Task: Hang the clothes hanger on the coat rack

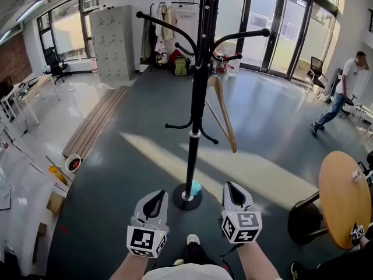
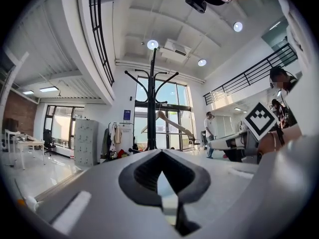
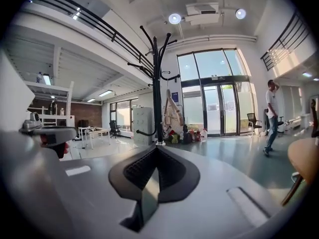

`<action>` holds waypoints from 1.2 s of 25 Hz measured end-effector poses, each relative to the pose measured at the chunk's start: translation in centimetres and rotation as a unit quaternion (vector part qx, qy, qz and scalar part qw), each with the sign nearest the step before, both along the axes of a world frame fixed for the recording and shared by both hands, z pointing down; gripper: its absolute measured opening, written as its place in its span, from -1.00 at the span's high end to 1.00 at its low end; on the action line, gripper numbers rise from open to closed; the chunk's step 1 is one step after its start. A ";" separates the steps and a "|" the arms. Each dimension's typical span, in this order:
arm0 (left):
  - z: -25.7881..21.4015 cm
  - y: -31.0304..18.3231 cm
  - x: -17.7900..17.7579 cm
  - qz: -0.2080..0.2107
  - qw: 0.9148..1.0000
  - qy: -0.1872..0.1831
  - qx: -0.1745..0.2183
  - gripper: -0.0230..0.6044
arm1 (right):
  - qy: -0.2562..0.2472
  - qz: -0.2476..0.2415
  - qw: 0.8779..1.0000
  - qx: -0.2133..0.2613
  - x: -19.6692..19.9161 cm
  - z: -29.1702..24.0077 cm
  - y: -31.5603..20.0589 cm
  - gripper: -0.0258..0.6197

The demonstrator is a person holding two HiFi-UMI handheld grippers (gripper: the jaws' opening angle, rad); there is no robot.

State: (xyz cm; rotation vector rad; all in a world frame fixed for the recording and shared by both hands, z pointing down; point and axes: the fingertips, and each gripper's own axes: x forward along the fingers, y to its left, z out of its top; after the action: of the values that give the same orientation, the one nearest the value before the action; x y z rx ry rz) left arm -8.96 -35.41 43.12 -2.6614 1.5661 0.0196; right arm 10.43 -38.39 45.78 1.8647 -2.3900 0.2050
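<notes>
The black metal coat rack point(image 1: 197, 98) stands upright on its round base on the dark grey floor point(image 1: 134, 174), directly ahead of both grippers. The light wooden clothes hanger point(image 1: 226, 124) hangs on the rack, just right of the pole and below the upper curved arms, with its lower end tilted away from the pole. No gripper touches it.

The left gripper point(image 1: 156, 195) is at lower left in the head view, pointing toward the rack base. In the left gripper view the left gripper point(image 2: 160, 153) has its jaws together, with nothing between them; the rack point(image 2: 151, 108) and the hanger point(image 2: 172, 122) appear beyond the tips.

The right gripper point(image 1: 232, 187) is at lower right, near the left one and apart from it. In the right gripper view the right gripper point(image 3: 157, 149) also has its jaws closed and empty.

A round wooden table point(image 1: 344, 197) stands at far right. A person point(image 1: 341, 92) walks near the glass doors point(image 1: 268, 28).
</notes>
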 end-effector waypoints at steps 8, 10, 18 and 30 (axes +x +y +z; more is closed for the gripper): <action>1.3 4.1 -0.6 0.020 1.000 0.007 -0.011 0.93 | 0.020 -0.013 1.000 -0.016 -2.4 2.7 6.0 0.83; 1.4 5.1 -0.7 0.023 1.000 0.008 -0.014 0.93 | 0.025 -0.012 0.999 -0.024 -2.6 2.9 7.2 0.83; 0.8 8.3 -1.5 0.021 1.000 -0.002 -0.007 0.93 | 0.019 0.011 1.000 -0.018 -1.0 2.8 11.1 0.83; 2.1 19.0 1.7 0.020 0.999 0.002 -0.027 0.93 | 0.020 -0.003 0.999 -0.033 0.2 4.6 22.6 0.83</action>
State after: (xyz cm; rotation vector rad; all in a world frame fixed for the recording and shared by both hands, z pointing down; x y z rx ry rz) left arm -7.25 -16.38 45.27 -2.7334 1.5368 -0.0160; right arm 10.64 -15.82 50.42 1.8147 -2.3323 0.2407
